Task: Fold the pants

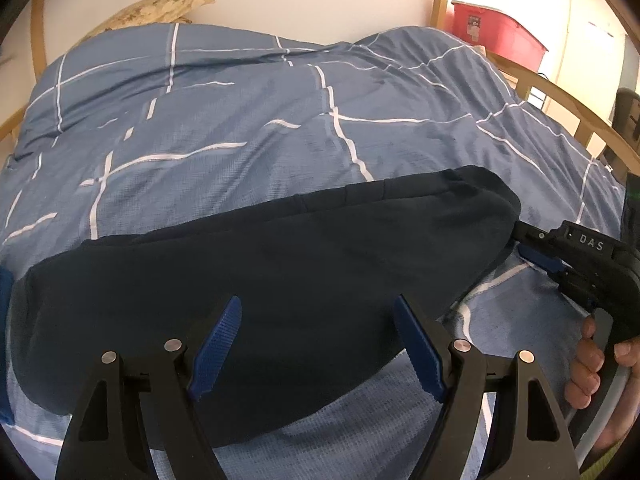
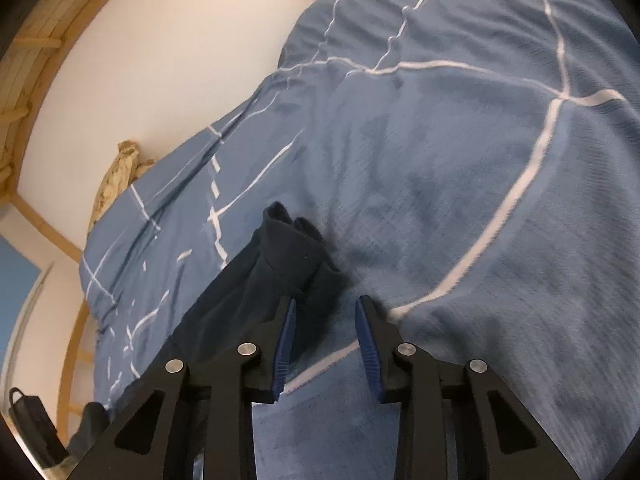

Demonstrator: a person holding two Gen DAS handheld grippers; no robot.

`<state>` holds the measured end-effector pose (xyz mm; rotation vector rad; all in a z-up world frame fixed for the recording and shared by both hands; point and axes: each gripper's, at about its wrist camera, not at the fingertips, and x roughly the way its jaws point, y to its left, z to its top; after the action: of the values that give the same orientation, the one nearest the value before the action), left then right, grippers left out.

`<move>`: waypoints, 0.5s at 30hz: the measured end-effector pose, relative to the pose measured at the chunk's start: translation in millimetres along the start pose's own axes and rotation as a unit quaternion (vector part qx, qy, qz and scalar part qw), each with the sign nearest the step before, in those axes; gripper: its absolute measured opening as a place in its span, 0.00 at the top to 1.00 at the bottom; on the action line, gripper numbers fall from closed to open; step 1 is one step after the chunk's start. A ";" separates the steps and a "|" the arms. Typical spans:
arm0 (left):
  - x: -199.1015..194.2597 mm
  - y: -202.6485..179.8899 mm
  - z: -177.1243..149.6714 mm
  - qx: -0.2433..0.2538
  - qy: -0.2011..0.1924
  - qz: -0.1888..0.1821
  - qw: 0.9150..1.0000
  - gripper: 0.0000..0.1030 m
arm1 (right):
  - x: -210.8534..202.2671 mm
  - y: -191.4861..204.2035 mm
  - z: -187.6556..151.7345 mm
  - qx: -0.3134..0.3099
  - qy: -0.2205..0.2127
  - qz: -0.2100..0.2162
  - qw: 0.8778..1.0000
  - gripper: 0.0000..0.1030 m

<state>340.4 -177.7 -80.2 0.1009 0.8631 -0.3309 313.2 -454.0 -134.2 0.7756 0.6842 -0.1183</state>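
Observation:
Dark navy pants [image 1: 280, 264] lie folded in a long band across a blue duvet [image 1: 240, 120] with white lines. My left gripper [image 1: 318, 300] hovers over their near middle, jaws wide open, nothing between the blue pads. At the pants' right end sits my right gripper [image 1: 524, 242], held by a hand [image 1: 588, 364]. In the right wrist view the bunched end of the pants [image 2: 288, 248] lies against the left finger of the right gripper [image 2: 327, 301]. Its jaws stand partly open, some dark cloth reaches in between them, and the duvet [image 2: 440, 160] shows through the gap.
A wooden bed frame [image 1: 560, 92] runs along the right side, with a red bin [image 1: 496, 32] behind it. A pale mottled object [image 1: 160, 8] leans on the white wall at the head. A black item [image 2: 32, 420] lies beside the bed at lower left.

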 end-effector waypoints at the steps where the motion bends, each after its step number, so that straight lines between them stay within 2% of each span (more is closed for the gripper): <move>1: 1.0 0.2 0.4 0.000 0.001 0.003 1.000 0.25 | 1.9 0.8 0.8 -0.002 0.002 0.000 1.000 0.67; 6: 5.9 1.5 -1.8 0.004 0.005 0.014 1.000 0.25 | 19.6 0.3 5.9 0.000 0.026 -0.001 1.000 0.68; 7: 6.8 1.3 -2.2 0.003 0.007 0.014 1.000 0.24 | 20.0 1.3 6.0 -0.004 0.026 0.000 1.000 0.72; 8: 7.6 1.0 -2.2 0.002 0.007 0.012 1.000 0.24 | 19.2 3.2 5.6 -0.016 0.027 0.003 0.999 0.84; 9: 8.4 0.5 -2.4 0.001 0.008 0.009 1.000 0.25 | 17.6 4.7 5.1 -0.024 0.025 0.003 0.999 0.85; 12: 11.4 -0.7 -2.7 -0.003 0.009 0.007 1.000 0.25 | 1.9 7.8 4.4 -0.039 -0.005 -0.007 0.999 0.88; 15: 14.9 0.6 -3.8 -0.011 0.015 0.005 1.000 0.24 | -12.0 3.0 2.5 -0.031 -0.033 -0.049 0.998 0.90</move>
<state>346.8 -180.0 -94.0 0.0901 0.8954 -0.3115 306.1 -455.3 -123.7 0.6756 0.6605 -0.2094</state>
